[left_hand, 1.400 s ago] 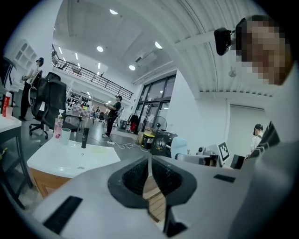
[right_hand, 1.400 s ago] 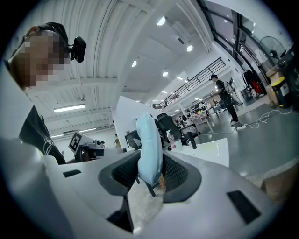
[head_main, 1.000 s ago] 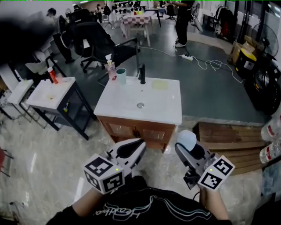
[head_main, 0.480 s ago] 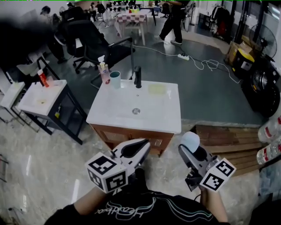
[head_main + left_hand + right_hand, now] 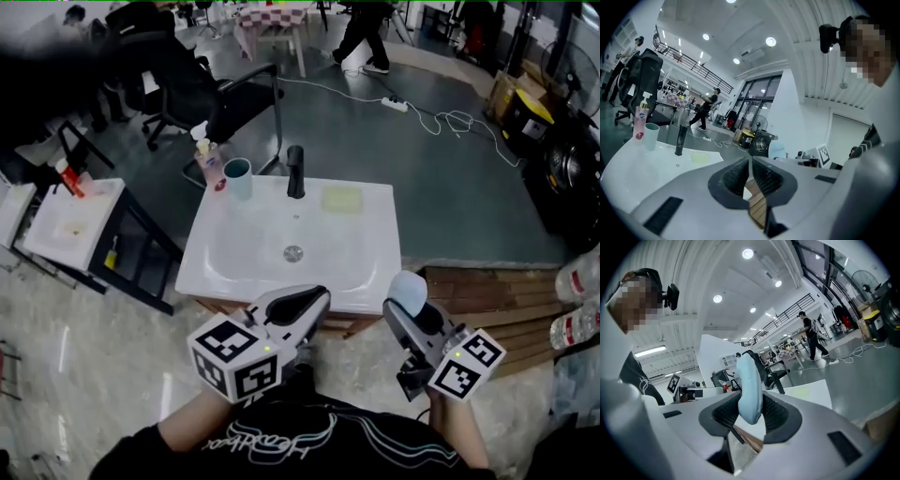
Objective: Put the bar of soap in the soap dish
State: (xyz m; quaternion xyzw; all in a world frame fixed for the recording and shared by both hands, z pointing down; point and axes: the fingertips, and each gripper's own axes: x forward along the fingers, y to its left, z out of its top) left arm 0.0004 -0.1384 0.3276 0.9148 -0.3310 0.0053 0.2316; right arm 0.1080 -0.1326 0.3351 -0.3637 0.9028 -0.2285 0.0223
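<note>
My right gripper (image 5: 407, 307) is shut on a pale blue bar of soap (image 5: 405, 288), which stands up out of the jaws; in the right gripper view the soap (image 5: 749, 386) is pressed between both pads. My left gripper (image 5: 312, 302) is shut with nothing in it, its jaws meeting at a thin slit (image 5: 750, 165). Both hang at the near edge of a white sink top (image 5: 234, 267). The pale yellow-green soap dish (image 5: 342, 198) lies at the back right of the sink, beside the black tap (image 5: 296, 172). It also shows as the dish (image 5: 699, 157) and the dish (image 5: 800, 391).
A teal cup (image 5: 238, 178) and a pink pump bottle (image 5: 208, 165) stand at the sink's back left. A white side table (image 5: 66, 223) is at the left, a wooden pallet (image 5: 487, 302) at the right. A black office chair (image 5: 178, 84) and a person (image 5: 364, 33) are beyond.
Both grippers have moved forward to the sink's near edge, and the sink now lies closer below. The soap stays in the right gripper.
</note>
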